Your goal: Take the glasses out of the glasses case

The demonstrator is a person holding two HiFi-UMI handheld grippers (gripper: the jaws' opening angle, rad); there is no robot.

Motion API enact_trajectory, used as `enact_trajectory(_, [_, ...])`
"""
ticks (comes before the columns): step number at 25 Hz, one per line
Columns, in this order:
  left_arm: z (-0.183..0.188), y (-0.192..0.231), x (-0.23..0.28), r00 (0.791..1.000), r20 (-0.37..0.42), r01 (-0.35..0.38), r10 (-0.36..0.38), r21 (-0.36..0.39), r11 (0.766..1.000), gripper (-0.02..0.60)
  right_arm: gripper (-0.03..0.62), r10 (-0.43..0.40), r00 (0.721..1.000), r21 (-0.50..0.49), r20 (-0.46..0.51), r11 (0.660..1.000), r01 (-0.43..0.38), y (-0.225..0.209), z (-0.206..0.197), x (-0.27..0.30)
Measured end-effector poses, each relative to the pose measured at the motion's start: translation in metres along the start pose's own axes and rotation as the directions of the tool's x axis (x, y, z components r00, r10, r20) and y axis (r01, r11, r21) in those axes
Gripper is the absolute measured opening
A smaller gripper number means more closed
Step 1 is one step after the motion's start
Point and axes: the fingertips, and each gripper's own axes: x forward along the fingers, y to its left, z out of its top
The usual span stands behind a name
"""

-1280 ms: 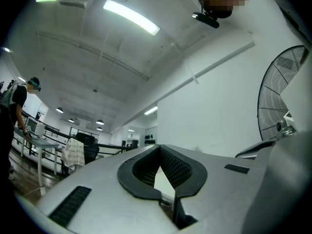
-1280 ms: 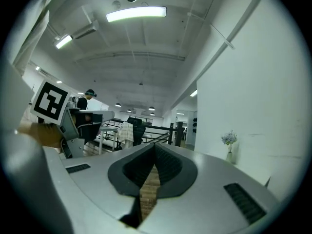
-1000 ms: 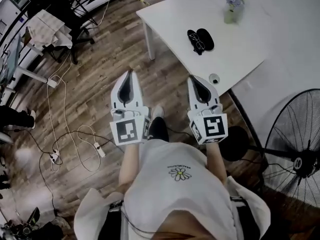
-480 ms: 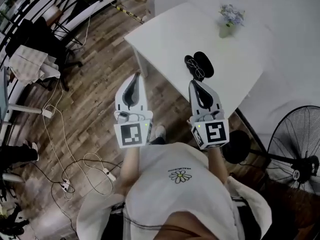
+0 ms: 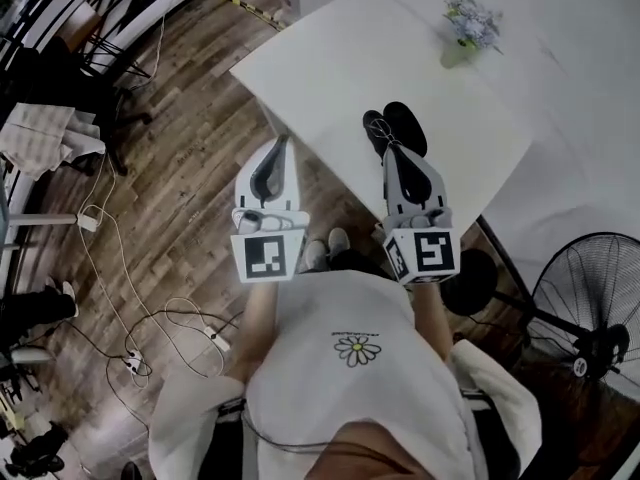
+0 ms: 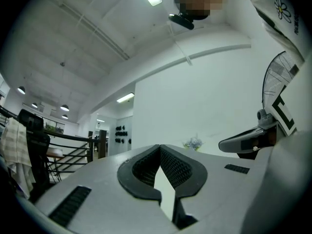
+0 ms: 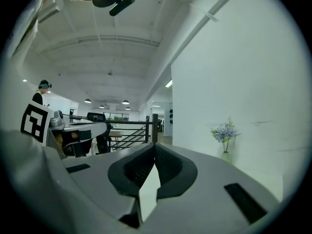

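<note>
The white table (image 5: 330,58) fills the far right. Both grippers are held level and side by side, pointing away from the person. The left gripper (image 5: 281,144) is at the table's near-left edge. The right gripper (image 5: 392,152) is just short of the glasses case (image 5: 409,126). Both pairs of jaws are closed and empty. The case is black and oval, its long axis running near to far, with the glasses (image 5: 378,131) along its left side.

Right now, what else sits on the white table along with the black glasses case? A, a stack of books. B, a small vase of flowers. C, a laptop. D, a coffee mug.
B: a small vase of flowers stands toward the far side of the table, beyond the glasses case; nothing else is visible on it.
</note>
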Motion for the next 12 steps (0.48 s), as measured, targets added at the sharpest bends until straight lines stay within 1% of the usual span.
enact_trajectory(2, [-0.018,-0.01,0.007,1.0,0.002,0.017,-0.017,-0.019,1.0,0.017,0.009,-0.013,1.0,0.002,0.008,1.0,0.013,-0.01,-0.02,0.003])
enact_trajectory(4, [-0.031,-0.02,0.016,0.999,-0.003,0.043,-0.043,-0.011,0.999,0.017,0.009,-0.034,0.999,0.028,0.004,0.999,0.034,-0.02,-0.038,0.005])
enact_trajectory(7, [-0.031,-0.031,0.038,0.998,0.001,0.055,-0.055,0.01,0.998,0.017,0.009,-0.034,0.999,0.038,0.001,0.999,0.034,-0.036,-0.043,0.011])
enact_trajectory(9, [-0.037,-0.046,0.048,0.998,0.001,0.066,-0.066,0.029,0.997,0.016,0.009,-0.042,0.999,0.046,0.004,0.998,0.042,-0.048,-0.051,0.004])
enact_trajectory(12, [-0.045,-0.065,0.06,0.994,0.003,0.106,-0.106,0.022,0.994,0.016,0.009,-0.071,0.997,0.054,0.012,0.996,0.071,-0.062,-0.061,-0.007])
